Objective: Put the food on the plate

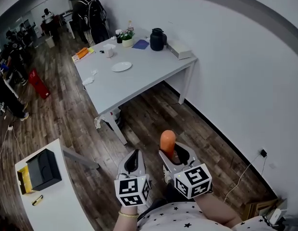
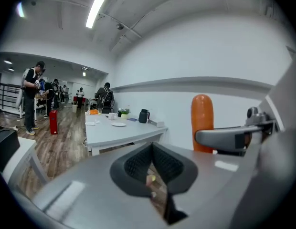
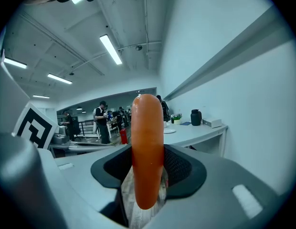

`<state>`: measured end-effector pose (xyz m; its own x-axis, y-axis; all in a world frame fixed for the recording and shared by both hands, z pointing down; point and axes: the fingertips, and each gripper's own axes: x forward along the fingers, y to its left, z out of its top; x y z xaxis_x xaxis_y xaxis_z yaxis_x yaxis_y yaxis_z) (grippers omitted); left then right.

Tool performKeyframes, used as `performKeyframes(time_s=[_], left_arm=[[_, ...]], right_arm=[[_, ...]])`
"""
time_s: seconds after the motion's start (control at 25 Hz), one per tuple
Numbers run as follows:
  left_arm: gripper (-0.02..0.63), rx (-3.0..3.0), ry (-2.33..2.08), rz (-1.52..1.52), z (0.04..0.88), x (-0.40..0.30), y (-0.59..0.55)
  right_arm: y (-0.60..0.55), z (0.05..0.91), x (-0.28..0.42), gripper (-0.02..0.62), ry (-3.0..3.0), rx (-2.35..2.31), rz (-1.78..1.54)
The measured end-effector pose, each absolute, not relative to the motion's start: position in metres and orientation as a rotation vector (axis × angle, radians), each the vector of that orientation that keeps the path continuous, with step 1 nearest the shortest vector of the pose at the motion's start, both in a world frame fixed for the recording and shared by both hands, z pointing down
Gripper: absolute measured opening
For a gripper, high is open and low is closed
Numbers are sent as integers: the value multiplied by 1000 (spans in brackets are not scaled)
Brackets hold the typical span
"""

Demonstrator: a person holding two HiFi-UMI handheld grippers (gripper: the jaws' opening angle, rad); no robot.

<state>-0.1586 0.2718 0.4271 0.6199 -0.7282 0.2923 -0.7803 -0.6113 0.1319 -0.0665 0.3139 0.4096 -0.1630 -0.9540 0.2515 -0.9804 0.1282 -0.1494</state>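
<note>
An orange sausage [image 1: 167, 141] stands upright between the fingers of my right gripper [image 1: 174, 153], which is shut on it. In the right gripper view the sausage [image 3: 147, 151] fills the middle, clamped by the black pads [image 3: 179, 168]. My left gripper [image 1: 132, 160] hangs beside it, shut and empty; its own view shows the pads [image 2: 138, 163] closed together and the sausage [image 2: 202, 120] off to the right. A small white plate [image 1: 121, 67] lies on the grey table [image 1: 139, 81] far ahead, well away from both grippers above the wooden floor.
On the grey table stand a black kettle [image 1: 157, 39], a white box [image 1: 179, 49], a cup [image 1: 108, 50] and a potted plant [image 1: 127, 38]. A white table with a black box [image 1: 43, 170] is at lower left. A white wall runs along the right. People stand at the far left.
</note>
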Motion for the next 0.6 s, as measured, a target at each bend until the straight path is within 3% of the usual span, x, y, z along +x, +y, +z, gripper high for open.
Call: performKeyframes(time_s=[0.6], left_arm=[[8, 2519, -1411, 212, 415, -61, 81]], right_arm=[[111, 395, 31, 202, -2423, 1776, 325]])
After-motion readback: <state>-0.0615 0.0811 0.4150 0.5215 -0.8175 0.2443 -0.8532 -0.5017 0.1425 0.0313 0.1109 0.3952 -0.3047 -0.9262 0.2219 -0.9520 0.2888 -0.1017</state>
